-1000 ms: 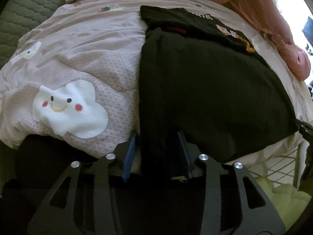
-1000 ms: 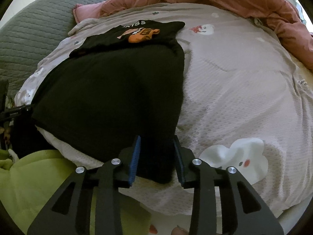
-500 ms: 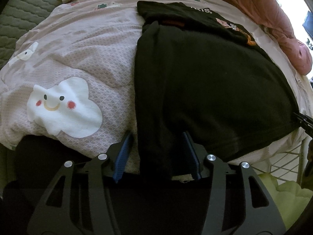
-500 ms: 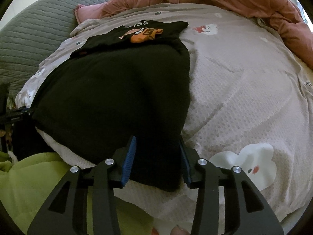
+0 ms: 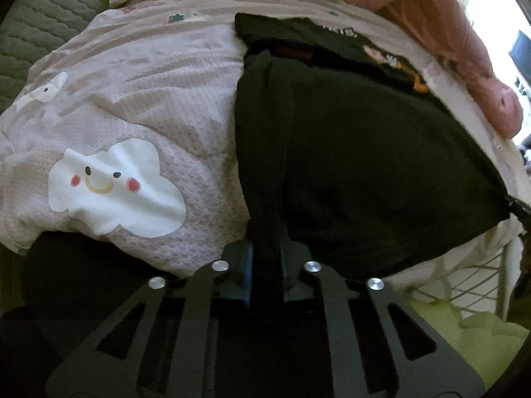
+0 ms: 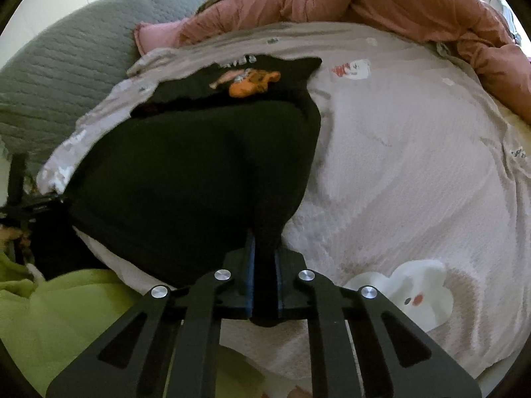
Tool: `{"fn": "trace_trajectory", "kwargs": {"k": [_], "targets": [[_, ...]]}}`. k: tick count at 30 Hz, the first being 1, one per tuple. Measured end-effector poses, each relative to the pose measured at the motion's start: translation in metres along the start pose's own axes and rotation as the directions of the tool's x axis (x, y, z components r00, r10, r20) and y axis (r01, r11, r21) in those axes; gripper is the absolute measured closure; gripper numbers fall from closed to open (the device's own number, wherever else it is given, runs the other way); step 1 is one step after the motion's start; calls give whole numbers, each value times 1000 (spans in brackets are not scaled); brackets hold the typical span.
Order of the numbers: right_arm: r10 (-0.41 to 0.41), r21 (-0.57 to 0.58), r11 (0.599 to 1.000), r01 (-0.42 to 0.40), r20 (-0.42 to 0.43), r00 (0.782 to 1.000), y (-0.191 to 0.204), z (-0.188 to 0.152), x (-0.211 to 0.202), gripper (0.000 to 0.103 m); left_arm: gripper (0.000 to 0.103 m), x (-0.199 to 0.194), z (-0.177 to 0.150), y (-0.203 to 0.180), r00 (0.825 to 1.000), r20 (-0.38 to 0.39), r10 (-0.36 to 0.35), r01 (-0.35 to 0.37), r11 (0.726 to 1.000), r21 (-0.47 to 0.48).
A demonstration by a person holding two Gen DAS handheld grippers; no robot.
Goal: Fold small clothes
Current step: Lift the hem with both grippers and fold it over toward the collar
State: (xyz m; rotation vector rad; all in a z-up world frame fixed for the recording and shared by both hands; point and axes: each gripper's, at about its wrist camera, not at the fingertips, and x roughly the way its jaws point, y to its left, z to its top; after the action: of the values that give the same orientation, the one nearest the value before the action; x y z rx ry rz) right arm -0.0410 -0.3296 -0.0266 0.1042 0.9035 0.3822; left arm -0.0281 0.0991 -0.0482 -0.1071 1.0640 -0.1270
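Note:
A black T-shirt [image 5: 365, 152] [image 6: 192, 179] with an orange print lies on the pale patterned bedspread [image 5: 149, 99] [image 6: 415, 165], its near half folded over so the print [image 6: 252, 83] shows only at the far end. My left gripper [image 5: 267, 248] is shut on the shirt's near left corner, the cloth bunched between its pads. My right gripper [image 6: 265, 252] is shut on the near right corner, a black tongue of cloth squeezed between its blue-lined fingers.
A pink quilt [image 6: 381, 3] [image 5: 448, 49] is heaped along the far side of the bed. A grey quilted headboard [image 6: 66, 66] stands at the left. Green cloth [image 6: 66, 315] [image 5: 471, 338] lies below the bed's near edge, beside a wire basket [image 5: 464, 282].
Both grippers stood open around the shirt's near corners and have shut on them. The cloth now bunches and pulls into each grip. Neither hand has shifted much.

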Motion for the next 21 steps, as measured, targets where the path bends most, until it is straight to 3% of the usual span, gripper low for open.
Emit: {"fn": "trace_trajectory", "kwargs": {"k": [5,9,15,21], "targets": [[43,19,999,-45,70,997,-4,12,-18,96,100,-23,8,9,989,69,-129,133,989,-64],[64,27,997,-67,110,992,-5,24,-27,96,100,-42,23,9,976,127,-177,188,979,-82],[81,52,994,-91,176,981,-9,41,-35,96,100,-54,47,13,962,168,-216,235,966,-103],[88,79,991,-111,254,963,-14,70,-38,96,100,-58,77,21,956,207,-206,234,964,-123]]}}
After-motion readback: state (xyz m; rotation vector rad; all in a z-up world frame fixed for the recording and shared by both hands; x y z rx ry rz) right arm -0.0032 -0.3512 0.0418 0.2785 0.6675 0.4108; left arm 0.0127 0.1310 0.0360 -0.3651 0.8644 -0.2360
